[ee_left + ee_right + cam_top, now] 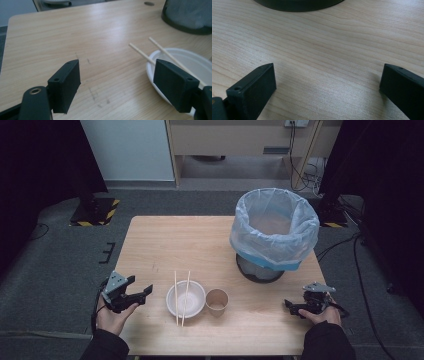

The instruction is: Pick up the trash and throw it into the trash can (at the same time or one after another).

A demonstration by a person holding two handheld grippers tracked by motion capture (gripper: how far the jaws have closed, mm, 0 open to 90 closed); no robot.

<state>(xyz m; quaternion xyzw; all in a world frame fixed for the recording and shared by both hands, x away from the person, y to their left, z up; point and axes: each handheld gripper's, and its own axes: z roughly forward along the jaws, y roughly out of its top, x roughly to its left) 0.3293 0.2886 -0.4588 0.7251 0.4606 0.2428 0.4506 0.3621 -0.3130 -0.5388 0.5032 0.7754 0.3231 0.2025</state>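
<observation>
A white bowl sits near the front edge of the wooden table, left of the middle, with a pair of wooden chopsticks laid across it, side by side and slightly spread, their far ends reaching past the bowl's rim over the table and their near ends overhanging the rim toward the person. In the left gripper view the bowl lies at the right, and the chopsticks cross its rim at a slant. Just right of the bowl, close beside it, though whether they touch cannot be told, stands a brown paper cup, upright with its mouth open. The left gripper is held just left of the bowl, pointing toward it, its jaws spread wide with nothing between them; the left gripper view shows bare table in the gap, and the right-hand jaw stands in front of the bowl's rim. The left hand grasps it from below. Farther back on the right part of the table stands a dark mesh wastebasket lined with a pale blue plastic bag folded over its rim. The right gripper rests low at the table's front right corner, well apart from the cup, held by the right hand; its jaws are also released and wide, with only wood grain between them and the wastebasket's dark base ahead.
</observation>
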